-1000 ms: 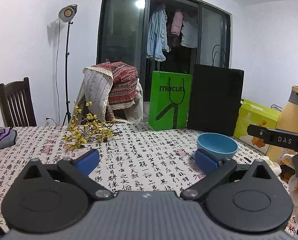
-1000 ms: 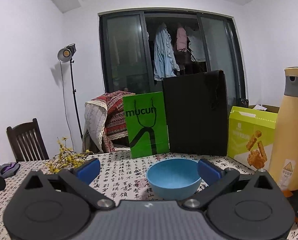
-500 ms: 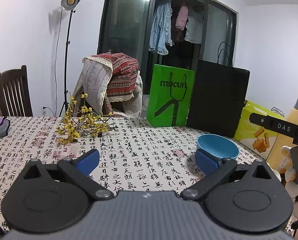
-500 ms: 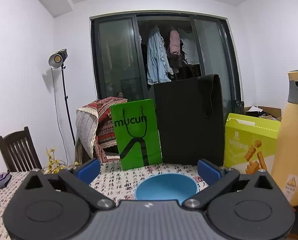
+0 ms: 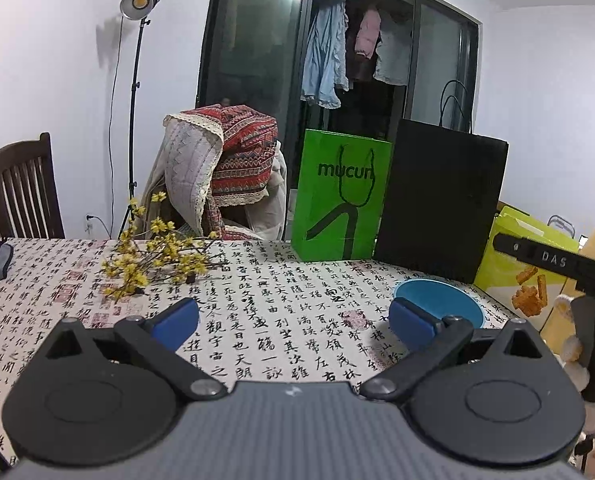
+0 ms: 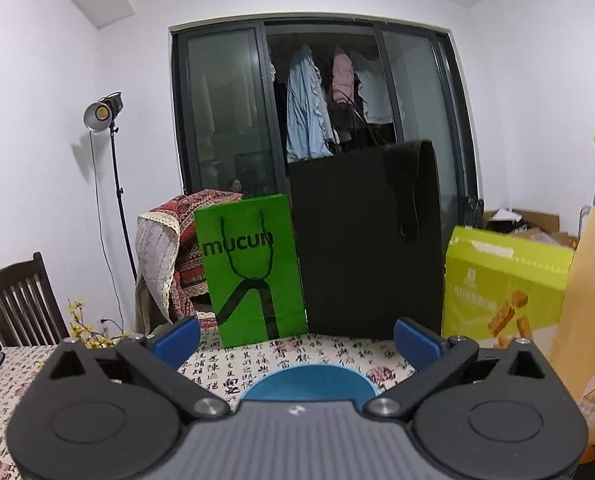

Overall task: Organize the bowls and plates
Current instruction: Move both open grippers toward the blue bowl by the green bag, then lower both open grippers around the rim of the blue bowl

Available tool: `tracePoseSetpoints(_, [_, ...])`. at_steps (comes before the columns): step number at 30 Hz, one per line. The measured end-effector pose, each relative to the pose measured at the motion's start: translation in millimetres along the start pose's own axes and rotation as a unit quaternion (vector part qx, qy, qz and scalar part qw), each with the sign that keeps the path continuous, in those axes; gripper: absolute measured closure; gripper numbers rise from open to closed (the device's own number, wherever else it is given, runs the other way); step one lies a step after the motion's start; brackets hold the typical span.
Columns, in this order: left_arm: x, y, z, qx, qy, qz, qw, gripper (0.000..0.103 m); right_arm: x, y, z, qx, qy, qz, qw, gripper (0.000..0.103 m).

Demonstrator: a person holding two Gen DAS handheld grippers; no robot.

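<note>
Right wrist view: blue bowl is seen lower centre on the tabletop, framed for grasping by the wide-open, empty right claw; left claw likewise spread, empty.

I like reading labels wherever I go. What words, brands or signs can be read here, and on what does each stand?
"mucun": green paper bag, in black letters.
"DAS": black bar at the right edge of the left view.
Tablecloth: printed Chinese calligraphy all over, too dense to quote.
Yellow-green snack box: print too blurred to read.

Calligraphy-print table — blue bowl, flowers, perhaps bags.
</note>
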State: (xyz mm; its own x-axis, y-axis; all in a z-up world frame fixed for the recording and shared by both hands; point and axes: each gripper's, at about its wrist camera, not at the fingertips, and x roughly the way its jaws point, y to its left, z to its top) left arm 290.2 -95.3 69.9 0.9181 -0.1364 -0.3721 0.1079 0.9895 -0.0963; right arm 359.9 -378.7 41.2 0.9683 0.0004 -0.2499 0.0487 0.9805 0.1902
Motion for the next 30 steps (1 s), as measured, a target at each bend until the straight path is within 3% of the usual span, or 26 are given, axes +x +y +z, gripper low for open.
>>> tracePoseSetpoints(5, [16, -14, 3, 0.002, 0.006, -0.009, 0.9999, 0.000, 10, -14, -12, -0.002, 0.005, -0.024, 1.000, 0.000])
tracePoseSetpoints(12, [33, -32, 6, 0.003, 0.012, -0.013, 0.9998, 0.000, 20, -37, -15, 0.040, 0.017, -0.024, 0.999, 0.000])
tracePoseSetpoints(30, [87, -79, 17, 0.001, 0.057, -0.009, 0.9983, 0.000, 26, -44, -20, 0.034, 0.013, -0.050, 0.998, 0.000])
